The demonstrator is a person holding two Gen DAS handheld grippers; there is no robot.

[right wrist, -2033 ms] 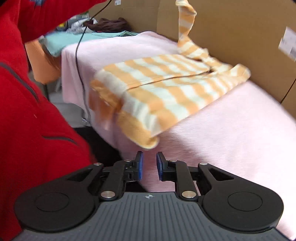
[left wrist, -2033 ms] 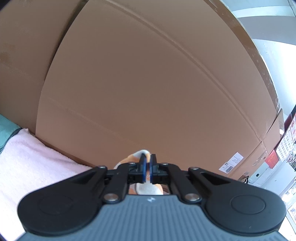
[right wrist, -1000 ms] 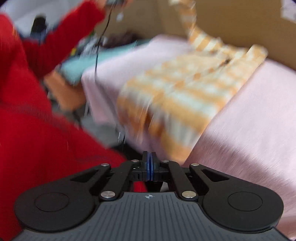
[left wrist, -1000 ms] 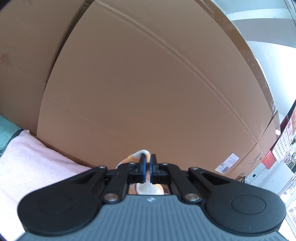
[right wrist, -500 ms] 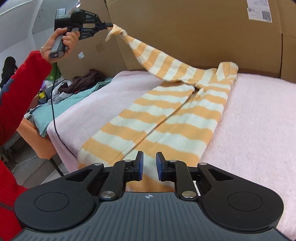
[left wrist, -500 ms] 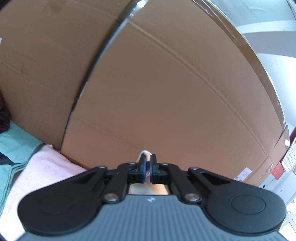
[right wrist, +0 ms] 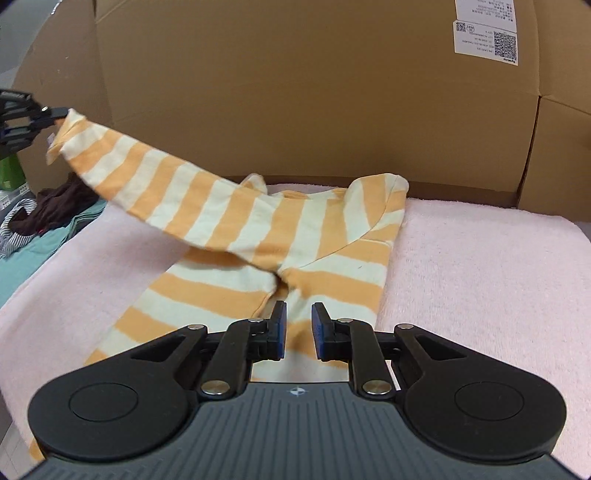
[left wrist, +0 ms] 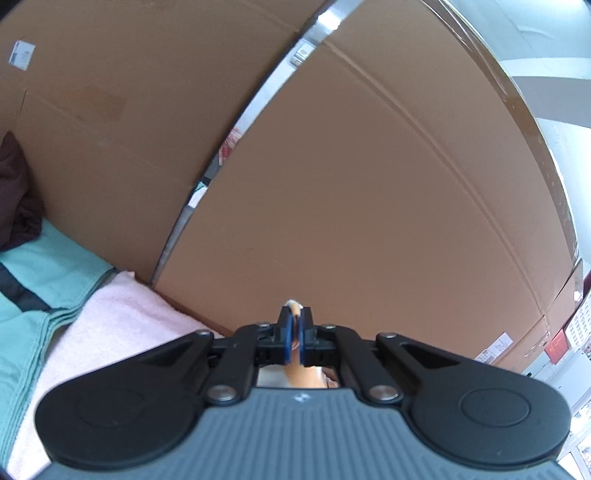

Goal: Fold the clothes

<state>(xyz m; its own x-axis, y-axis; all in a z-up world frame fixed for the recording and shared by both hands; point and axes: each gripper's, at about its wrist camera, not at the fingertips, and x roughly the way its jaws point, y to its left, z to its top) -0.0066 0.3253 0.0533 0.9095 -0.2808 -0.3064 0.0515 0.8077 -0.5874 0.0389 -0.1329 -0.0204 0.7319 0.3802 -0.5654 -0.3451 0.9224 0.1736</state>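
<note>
On the pink towel (right wrist: 480, 266) lies the striped shirt (right wrist: 332, 236); the left gripper (left wrist: 294, 325) pinches its raised sleeve (right wrist: 147, 173), the right gripper (right wrist: 298, 328) hovers parted above; a slipping cuff would spoil the fold

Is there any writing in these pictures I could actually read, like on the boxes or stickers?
None can be read.
White shipping label on the cardboard box: print and QR codes, too small to read.
Small white sticker on another cardboard box: too blurred.
White label low on the big cardboard box: too small.
Red sign beside it: unreadable.
</note>
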